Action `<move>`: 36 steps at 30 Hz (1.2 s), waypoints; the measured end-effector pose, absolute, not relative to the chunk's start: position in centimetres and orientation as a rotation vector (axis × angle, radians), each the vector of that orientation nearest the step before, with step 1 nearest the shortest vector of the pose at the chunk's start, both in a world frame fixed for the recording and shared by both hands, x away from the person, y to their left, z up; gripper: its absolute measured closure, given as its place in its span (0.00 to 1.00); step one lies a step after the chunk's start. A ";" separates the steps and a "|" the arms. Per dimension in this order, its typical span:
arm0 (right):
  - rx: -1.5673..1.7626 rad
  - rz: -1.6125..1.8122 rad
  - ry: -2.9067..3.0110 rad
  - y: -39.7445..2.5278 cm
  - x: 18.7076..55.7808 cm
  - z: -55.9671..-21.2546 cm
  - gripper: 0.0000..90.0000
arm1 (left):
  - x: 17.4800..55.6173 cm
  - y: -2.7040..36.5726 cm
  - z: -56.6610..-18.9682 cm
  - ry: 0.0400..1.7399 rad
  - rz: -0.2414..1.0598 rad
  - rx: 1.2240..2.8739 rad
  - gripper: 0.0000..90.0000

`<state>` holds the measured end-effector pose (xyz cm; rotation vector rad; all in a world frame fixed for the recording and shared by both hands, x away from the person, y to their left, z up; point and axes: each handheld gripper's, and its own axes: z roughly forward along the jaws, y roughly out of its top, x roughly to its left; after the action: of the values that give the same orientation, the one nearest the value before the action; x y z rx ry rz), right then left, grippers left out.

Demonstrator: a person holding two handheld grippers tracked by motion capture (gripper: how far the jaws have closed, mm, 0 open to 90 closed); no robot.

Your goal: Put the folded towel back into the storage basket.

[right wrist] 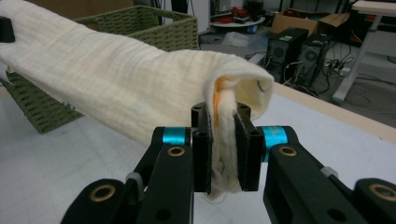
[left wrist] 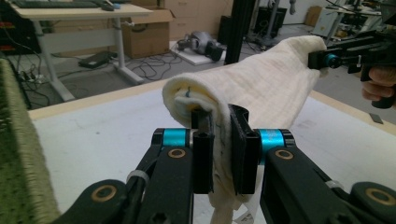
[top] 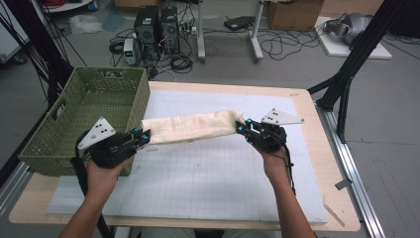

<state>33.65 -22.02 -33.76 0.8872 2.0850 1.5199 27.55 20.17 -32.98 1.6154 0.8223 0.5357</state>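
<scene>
A cream folded cloth (top: 190, 127) hangs stretched above the white gridded mat (top: 208, 173), held at both ends. My left gripper (top: 143, 136) is shut on the cloth's left end (left wrist: 219, 154), right beside the green basket. My right gripper (top: 241, 126) is shut on the cloth's right end (right wrist: 224, 149). In the left gripper view the cloth (left wrist: 261, 88) runs away to the other gripper (left wrist: 327, 59). In the right gripper view the cloth (right wrist: 116, 79) stretches off to the upper left.
A green woven basket (top: 89, 116) stands at the table's left edge, seen too in the right gripper view (right wrist: 154, 28). The wooden table (top: 327, 163) frames the mat. Computers, cables and desk legs lie on the floor beyond.
</scene>
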 end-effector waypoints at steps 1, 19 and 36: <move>0.881 1.523 2.085 -21.7 33.9 -33.6 0.89 | 27.5 20.5 -32.8 0.826 0.543 1.610 0.90; 0.775 1.542 2.135 -13.7 39.3 -29.9 0.89 | 26.3 26.5 -31.2 0.896 0.660 1.531 0.90; 0.689 1.538 2.208 -4.2 43.4 -28.4 0.89 | 24.6 32.3 -31.3 0.991 0.765 1.479 0.90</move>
<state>43.40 -4.24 -28.45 0.6886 2.2078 1.5380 24.65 32.33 -31.29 1.4794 0.9909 0.7647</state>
